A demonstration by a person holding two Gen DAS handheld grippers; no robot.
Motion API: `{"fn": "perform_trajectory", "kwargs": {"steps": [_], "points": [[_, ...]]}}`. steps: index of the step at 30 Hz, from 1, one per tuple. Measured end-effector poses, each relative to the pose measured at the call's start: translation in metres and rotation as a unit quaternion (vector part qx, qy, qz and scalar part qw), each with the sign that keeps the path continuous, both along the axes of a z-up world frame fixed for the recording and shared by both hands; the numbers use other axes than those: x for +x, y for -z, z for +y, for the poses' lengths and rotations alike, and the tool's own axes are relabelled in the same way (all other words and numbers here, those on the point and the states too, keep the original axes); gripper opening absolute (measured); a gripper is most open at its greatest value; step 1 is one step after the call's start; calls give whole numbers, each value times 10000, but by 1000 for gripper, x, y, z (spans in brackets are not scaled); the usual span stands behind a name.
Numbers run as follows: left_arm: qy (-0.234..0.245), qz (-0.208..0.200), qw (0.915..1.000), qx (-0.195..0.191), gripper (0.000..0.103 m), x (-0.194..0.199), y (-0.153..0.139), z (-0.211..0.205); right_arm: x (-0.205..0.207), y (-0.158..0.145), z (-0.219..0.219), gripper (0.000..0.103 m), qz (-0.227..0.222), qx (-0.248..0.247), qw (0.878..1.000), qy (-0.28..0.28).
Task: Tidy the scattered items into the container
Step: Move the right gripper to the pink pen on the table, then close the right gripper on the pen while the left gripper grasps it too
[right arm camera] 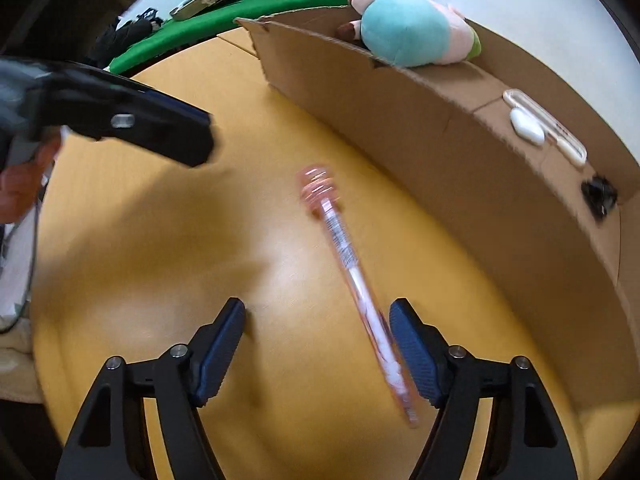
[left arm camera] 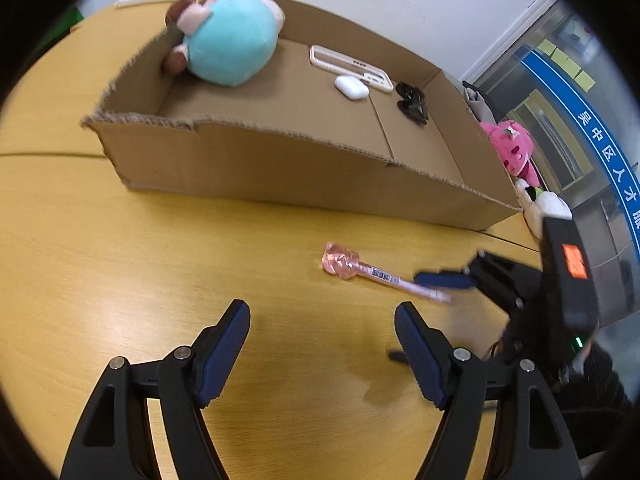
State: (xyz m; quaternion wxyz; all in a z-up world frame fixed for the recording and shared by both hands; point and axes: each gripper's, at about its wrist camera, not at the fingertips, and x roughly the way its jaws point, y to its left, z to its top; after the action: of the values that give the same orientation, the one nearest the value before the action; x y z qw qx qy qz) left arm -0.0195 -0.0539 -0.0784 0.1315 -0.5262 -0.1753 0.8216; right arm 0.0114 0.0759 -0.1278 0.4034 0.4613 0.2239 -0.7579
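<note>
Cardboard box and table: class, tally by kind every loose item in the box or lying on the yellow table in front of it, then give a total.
Plush toy, in the cardboard box: 1
Phone case, in the box: 1
Earbud case, in the box: 1
Small black item, kind unclear, in the box: 1
Pink pen, on the table: 1
Total: 5

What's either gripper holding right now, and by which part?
Nothing. The pink pen lies on the table, its barrel between the right gripper's open jaws. Left gripper empty.

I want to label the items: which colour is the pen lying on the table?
The pen is transparent pink, with a barcode sticker. The left wrist view shows it best.
</note>
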Motion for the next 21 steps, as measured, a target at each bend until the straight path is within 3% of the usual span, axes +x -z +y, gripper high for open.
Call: {"fn": "perform_trajectory", "kwargs": {"steps": [3,5,10,13,21], "points": [[13,-165,9995,265,75,-4,10,7,7,0,6,60,-75,-119,9992,371],[17,-282,9986,455,75,-7,15,11,7,0,10,39,-108,-167,9973,711],[181,-387,9962,762,75,-12,22,29,15,-1,14,19,-296,-249,9906,1316],[155,-526,9950,839,74,-17,30,41,23,-1,12,12,-346,-318,9871,1529],[-40,-554,9960,706,72,-28,31,58,39,0,25,11,-972,-904,9677,2144]]}}
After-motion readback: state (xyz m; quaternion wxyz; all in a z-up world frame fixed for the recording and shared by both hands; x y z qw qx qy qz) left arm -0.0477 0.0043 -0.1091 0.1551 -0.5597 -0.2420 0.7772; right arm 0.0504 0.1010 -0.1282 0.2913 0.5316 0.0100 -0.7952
